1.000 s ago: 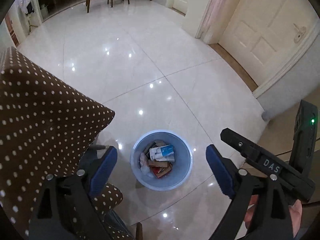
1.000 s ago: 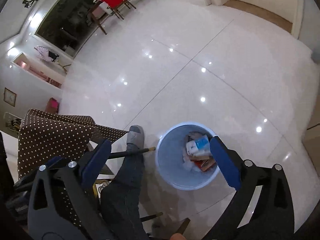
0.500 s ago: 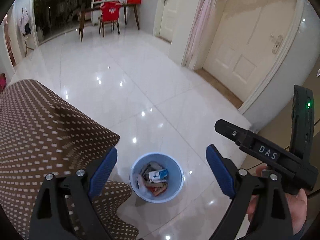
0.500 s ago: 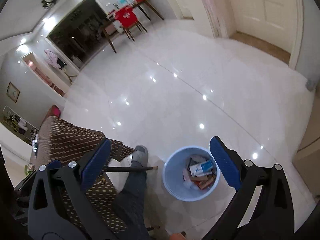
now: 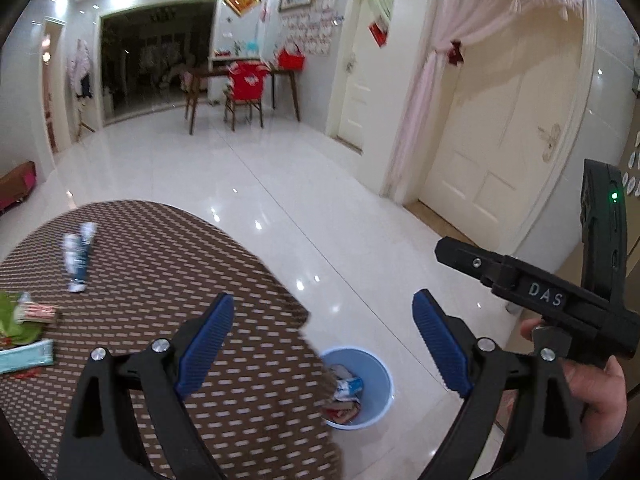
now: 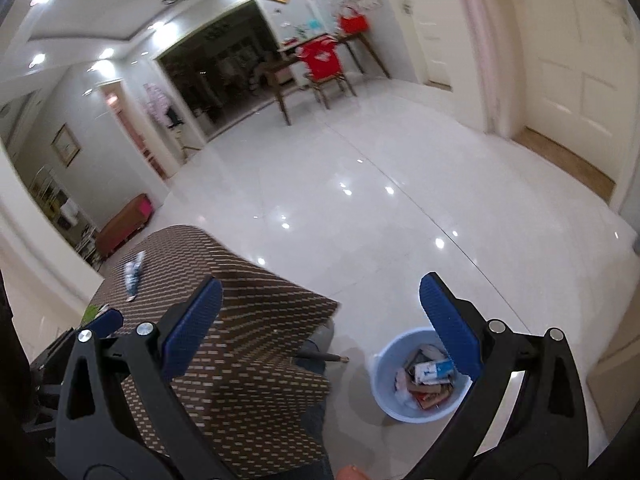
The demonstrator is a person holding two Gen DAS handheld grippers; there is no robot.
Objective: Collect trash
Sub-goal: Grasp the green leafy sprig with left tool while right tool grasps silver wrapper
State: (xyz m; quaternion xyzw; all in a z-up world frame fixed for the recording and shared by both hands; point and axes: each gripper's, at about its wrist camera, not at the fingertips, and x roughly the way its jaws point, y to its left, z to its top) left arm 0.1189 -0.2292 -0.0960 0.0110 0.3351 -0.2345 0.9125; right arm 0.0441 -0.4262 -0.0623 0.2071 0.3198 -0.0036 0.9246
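A light blue bin (image 5: 379,380) (image 6: 385,388) stands on the floor beside the table, holding boxes and wrappers. On the brown dotted tablecloth (image 5: 160,264) (image 6: 256,304) lie a white and blue tube (image 5: 76,256) (image 6: 133,271), a green wrapper (image 5: 16,320) and a pale blue packet (image 5: 24,356). My left gripper (image 5: 322,306) is open and empty above the table's corner, over the bin. My right gripper (image 6: 320,286) is also open and empty, higher than the bin. In the left wrist view, a hand (image 5: 596,396) holds the right gripper's body.
Glossy white tiles (image 6: 360,208) stretch to a far wooden table and a red-covered chair (image 5: 246,88). Cream doors (image 5: 500,152) line the right wall. A person's leg and grey slipper (image 6: 320,338) show by the table's corner, near a dark rod (image 6: 324,357).
Both grippers have risen and tilted up from looking down at the bin. The tabletop with its tube and wrappers has come into view, and the bin sits lower in both views. Both stay open.
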